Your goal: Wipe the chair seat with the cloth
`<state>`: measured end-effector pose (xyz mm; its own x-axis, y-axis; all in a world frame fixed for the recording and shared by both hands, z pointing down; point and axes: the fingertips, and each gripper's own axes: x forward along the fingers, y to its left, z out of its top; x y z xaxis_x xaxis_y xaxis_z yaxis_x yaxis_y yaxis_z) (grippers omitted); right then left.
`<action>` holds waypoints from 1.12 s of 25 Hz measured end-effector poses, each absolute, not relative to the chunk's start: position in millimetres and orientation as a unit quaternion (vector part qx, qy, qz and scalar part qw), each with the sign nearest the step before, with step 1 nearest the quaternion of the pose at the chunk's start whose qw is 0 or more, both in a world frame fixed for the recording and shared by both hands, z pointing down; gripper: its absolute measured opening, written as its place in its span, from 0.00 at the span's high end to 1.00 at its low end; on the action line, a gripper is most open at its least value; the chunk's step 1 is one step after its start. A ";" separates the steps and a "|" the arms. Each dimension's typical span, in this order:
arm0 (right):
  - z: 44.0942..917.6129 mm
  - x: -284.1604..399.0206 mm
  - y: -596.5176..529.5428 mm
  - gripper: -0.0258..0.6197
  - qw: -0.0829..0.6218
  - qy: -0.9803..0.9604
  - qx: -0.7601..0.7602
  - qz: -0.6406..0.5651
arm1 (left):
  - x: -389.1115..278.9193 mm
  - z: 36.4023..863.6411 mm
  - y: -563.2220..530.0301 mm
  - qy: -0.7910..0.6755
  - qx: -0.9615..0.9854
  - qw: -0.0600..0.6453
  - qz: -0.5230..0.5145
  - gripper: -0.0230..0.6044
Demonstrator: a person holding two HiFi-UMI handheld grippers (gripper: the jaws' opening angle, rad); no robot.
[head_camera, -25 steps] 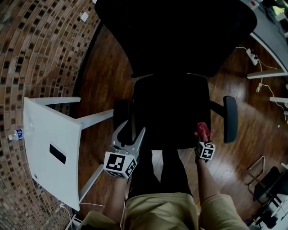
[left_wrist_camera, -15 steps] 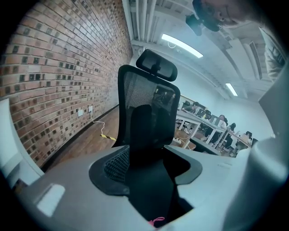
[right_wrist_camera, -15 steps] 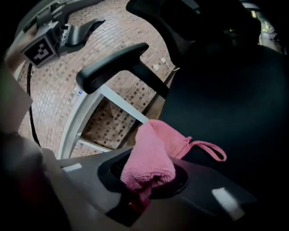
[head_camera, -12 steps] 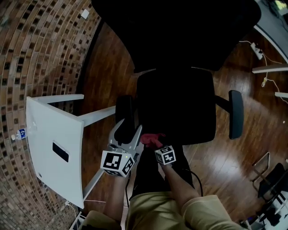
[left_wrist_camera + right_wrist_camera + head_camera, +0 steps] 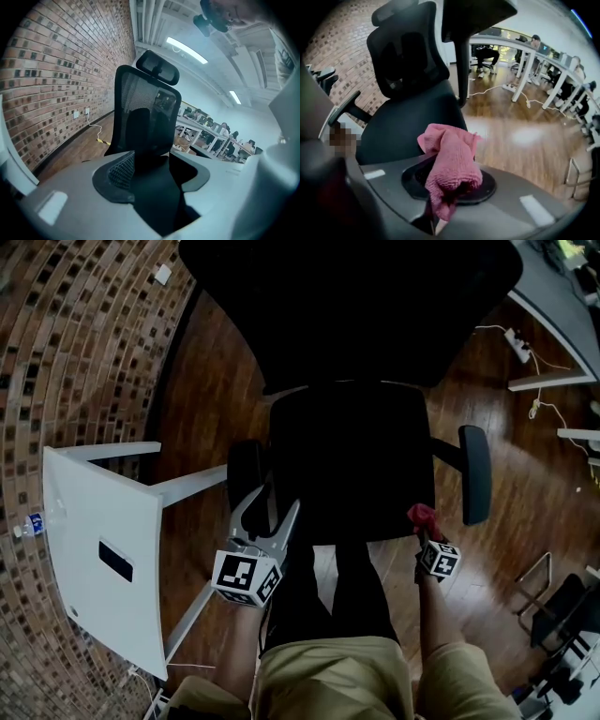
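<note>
The black office chair seat (image 5: pixel 352 460) lies straight ahead in the head view, under its tall backrest (image 5: pixel 347 306). My right gripper (image 5: pixel 425 526) is shut on a pink cloth (image 5: pixel 422 515) at the seat's front right corner. In the right gripper view the bunched cloth (image 5: pixel 450 164) sticks up from the jaws, with the seat (image 5: pixel 408 124) to its left. My left gripper (image 5: pixel 272 504) hangs open and holds nothing by the seat's front left corner. In the left gripper view, the backrest (image 5: pixel 145 117) shows beyond the parted jaws.
A white table (image 5: pixel 103 549) stands at the left beside a brick wall (image 5: pixel 66 343), with a small bottle (image 5: pixel 28 523) at its edge. The chair's right armrest (image 5: pixel 475 472) juts out. A power strip and cable (image 5: pixel 516 338) lie on the wooden floor. Desks with seated people (image 5: pixel 525 47) are behind.
My right gripper carried the cloth from the seat's front right corner to the front left, then back to the right corner. The left gripper stayed where it was.
</note>
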<state>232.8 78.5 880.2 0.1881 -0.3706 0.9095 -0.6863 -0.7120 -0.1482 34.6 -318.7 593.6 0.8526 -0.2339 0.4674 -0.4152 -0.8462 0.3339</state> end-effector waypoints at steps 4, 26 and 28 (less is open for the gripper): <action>885.4 175.7 42.8 0.86 0.131 -0.364 0.734 0.559 | 24.6 590.1 -321.8 -0.178 0.937 0.211 0.212 0.61; 905.6 159.8 92.4 0.86 0.307 -0.461 0.603 0.575 | 40.5 581.6 -302.6 -0.158 0.941 0.226 0.198 0.61; 893.8 214.3 128.7 0.86 0.298 -0.392 0.655 0.574 | 47.3 578.2 -300.0 -0.150 0.943 0.222 0.196 0.61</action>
